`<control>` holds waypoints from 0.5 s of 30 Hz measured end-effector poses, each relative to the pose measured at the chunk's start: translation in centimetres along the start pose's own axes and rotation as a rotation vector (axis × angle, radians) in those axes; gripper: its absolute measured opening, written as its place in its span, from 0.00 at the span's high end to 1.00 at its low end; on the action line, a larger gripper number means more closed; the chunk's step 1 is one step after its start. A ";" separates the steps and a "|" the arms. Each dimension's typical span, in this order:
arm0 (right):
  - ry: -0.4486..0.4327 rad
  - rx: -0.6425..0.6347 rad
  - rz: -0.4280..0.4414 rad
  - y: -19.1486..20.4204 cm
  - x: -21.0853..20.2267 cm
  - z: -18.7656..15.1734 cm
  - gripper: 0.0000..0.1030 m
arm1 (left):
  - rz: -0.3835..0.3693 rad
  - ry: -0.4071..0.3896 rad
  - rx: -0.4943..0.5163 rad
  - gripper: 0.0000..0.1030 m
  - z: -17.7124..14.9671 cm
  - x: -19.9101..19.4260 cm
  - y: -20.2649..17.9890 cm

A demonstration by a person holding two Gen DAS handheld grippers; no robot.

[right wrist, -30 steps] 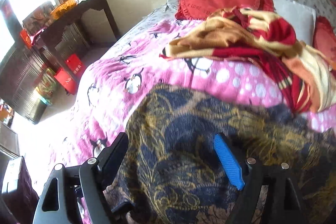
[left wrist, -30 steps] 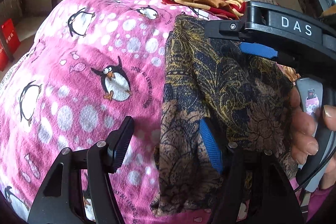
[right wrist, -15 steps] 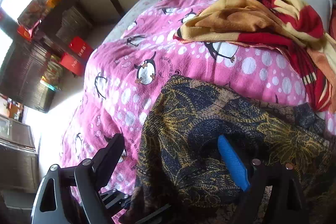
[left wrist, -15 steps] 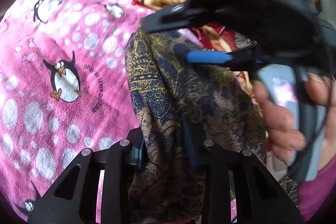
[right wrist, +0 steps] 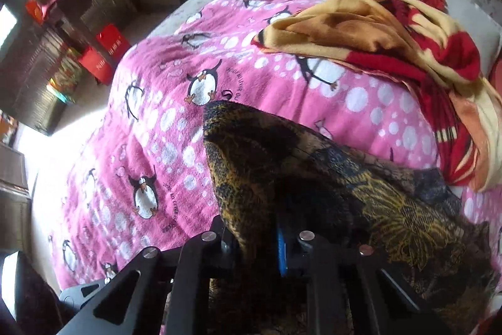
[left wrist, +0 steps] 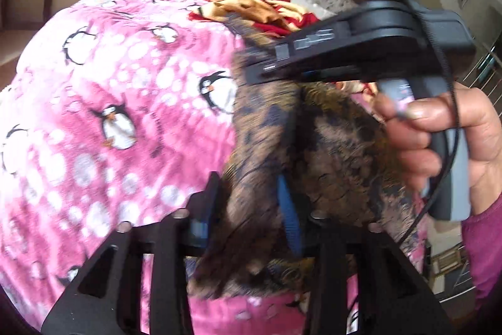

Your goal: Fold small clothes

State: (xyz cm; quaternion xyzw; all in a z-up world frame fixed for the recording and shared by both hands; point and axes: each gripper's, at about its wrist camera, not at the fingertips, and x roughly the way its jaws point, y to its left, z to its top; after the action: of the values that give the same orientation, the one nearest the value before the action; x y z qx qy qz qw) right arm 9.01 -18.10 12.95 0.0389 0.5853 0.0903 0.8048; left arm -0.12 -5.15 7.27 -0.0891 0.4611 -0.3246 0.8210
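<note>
The left gripper (left wrist: 251, 193) is seen clamped on a fold of the dark patterned garment (left wrist: 329, 146); the right gripper (right wrist: 254, 237) is likewise closed on cloth at the garment's near edge. The garment is gathered between and ahead of both grippers, its long axis running away across the pink penguin blanket (right wrist: 175, 121). Open blanket lies to the left; a red-and-yellow blanket (right wrist: 392, 30) is heaped beyond.

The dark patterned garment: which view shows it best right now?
The right wrist view: the dark patterned garment is sharp there, draped over the pink penguin blanket. The left wrist view blurs it and the right hand-held gripper covers part.
</note>
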 end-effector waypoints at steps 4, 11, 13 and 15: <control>-0.086 0.045 0.065 -2.2 -2.1 -2.0 0.87 | 0.077 -0.006 -0.007 0.26 -1.0 -0.2 0.5; -0.170 0.108 0.121 -4.0 -4.7 -4.5 0.90 | -0.023 0.085 0.078 0.80 -1.1 0.6 -2.7; -0.198 0.103 0.113 -4.3 -5.9 -5.2 0.91 | -0.060 0.081 0.135 0.84 -0.9 0.2 -5.3; -0.243 0.109 0.093 -5.3 -8.1 -6.2 0.91 | -0.110 0.075 0.199 0.84 -0.4 -0.4 -8.2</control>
State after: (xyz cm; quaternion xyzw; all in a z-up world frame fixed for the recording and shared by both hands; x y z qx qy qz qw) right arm 1.27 -25.14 17.71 0.1203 0.4852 0.0902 0.8614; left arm -4.32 -11.12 10.98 -0.0204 0.4515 -0.4165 0.7888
